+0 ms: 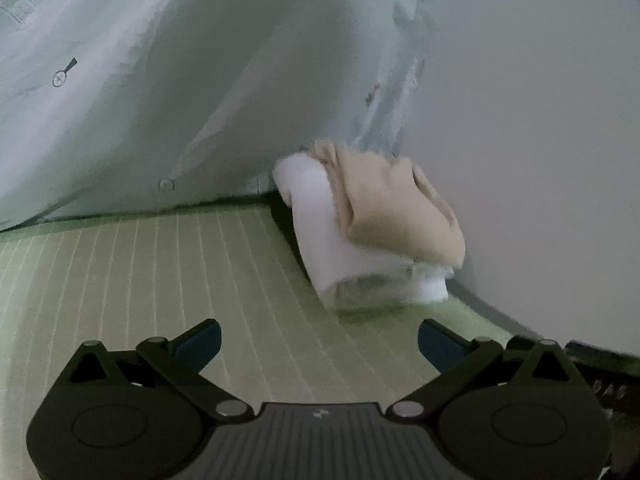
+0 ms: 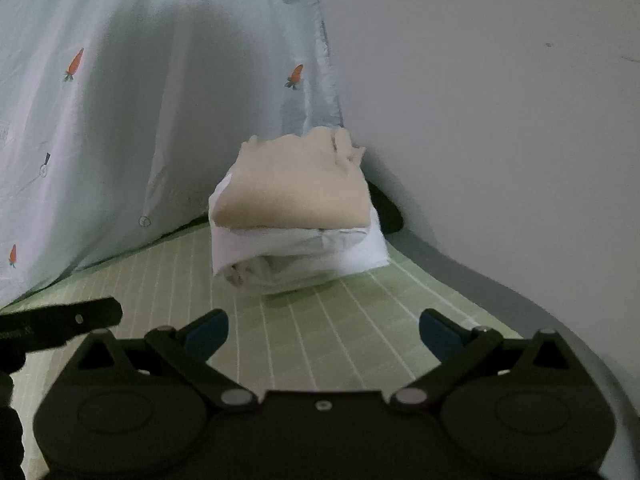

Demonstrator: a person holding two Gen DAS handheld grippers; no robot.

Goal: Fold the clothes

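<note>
Beige garment (image 2: 296, 184) blurred over white garment (image 2: 304, 248)

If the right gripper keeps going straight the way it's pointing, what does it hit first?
Most likely the folded stack: the beige garment on the white one. The open right gripper aims at it, with only bare green mat between. Depth is hard to judge.

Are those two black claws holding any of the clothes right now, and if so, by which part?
Nothing is held. The left gripper and right gripper both have their fingers spread wide over the green mat, short of the folded stack.
</note>
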